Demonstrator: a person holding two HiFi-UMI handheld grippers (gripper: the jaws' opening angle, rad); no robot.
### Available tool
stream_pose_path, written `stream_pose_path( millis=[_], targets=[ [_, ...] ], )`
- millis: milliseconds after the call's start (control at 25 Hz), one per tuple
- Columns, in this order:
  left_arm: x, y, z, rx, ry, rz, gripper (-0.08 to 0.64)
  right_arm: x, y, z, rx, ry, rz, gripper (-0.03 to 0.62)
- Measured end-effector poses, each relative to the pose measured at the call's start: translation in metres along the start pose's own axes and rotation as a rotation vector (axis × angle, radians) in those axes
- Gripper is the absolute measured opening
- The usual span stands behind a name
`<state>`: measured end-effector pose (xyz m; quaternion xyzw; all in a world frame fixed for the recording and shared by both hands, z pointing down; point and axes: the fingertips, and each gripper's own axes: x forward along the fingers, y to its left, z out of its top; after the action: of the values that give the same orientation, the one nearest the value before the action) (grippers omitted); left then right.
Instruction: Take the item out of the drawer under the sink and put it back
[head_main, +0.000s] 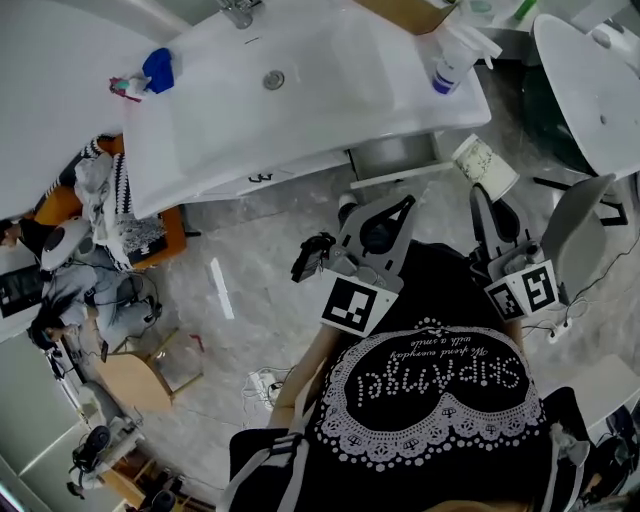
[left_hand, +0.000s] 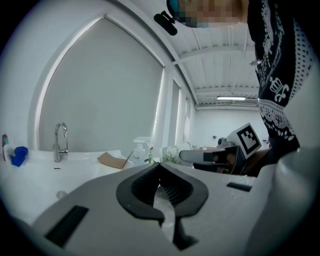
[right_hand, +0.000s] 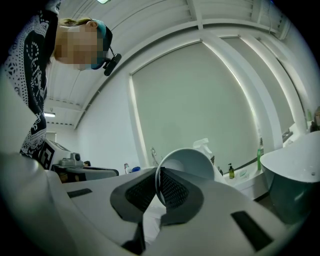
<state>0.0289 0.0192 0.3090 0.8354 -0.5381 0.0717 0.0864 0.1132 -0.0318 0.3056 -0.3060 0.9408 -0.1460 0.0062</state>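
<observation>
Right gripper (right_hand: 158, 172) clenched on cup (right_hand: 192, 162) rim, with the jaws partly hiding the cup. Left gripper (left_hand: 160, 169) closed, empty. Drawer (head_main: 392, 156) interior unreadable beneath white sink (head_main: 330, 90). Marble floor (head_main: 240, 290).

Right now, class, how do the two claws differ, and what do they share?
The right claw is shut on the rim of a cup; the left claw is shut on nothing. The left claw faces the drawer; the right claw sits by the corner of the sink. Both carry marker cubes.
</observation>
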Motion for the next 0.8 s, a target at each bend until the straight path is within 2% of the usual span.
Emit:
stream_pose_path(
  millis=[320, 600, 800],
  targets=[
    [0.007, -0.011, -0.004, 0.010, 0.031, -0.054, 0.005, -0.007, -0.004, -0.004, 0.025, 0.010, -0.022, 0.025],
    [0.016, -0.007, -0.003, -0.002, 0.028, -0.066, 0.005, -0.007, -0.011, -0.001, 0.020, 0.004, -0.050, 0.025],
    [0.021, -0.001, 0.002, -0.015, 0.011, -0.069, 0.005, 0.001, -0.008, 0.010, 0.068, -0.036, -0.046, 0.025]
  ],
)
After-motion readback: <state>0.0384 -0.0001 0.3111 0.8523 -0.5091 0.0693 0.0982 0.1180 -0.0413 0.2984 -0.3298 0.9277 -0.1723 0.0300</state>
